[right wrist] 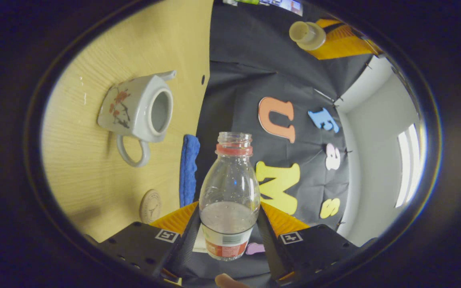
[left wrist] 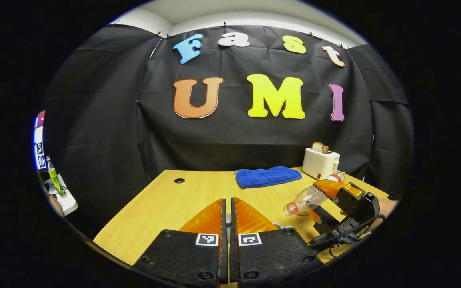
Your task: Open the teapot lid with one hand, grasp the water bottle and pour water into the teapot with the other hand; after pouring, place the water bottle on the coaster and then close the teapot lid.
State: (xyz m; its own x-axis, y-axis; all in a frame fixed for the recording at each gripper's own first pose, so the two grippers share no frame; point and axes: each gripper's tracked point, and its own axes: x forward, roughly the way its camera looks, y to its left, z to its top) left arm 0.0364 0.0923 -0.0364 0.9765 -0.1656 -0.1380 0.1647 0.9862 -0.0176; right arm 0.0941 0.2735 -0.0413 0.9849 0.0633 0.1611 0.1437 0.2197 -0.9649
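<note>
Right hand-held gripper (right wrist: 229, 228) clenched around water bottle (right wrist: 229, 192), tipped neck-first toward open teapot (right wrist: 138, 114) on surface (right wrist: 78, 172) for pouring. Left hand-held gripper (left wrist: 227, 218) pinching teapot lid (right wrist: 307, 35) aloft, clear of spout path.

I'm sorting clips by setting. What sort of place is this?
Probably a staged recording booth rather than a real kitchen: a black cloth wall backs a wooden table set with household props, a toaster, a blue towel and a teapot.

The teapot (right wrist: 136, 110) stands on the table (right wrist: 78, 176), the coaster (right wrist: 150, 206) near it. A cloth (left wrist: 267, 176) lies left of the toaster (left wrist: 320, 163).
</note>
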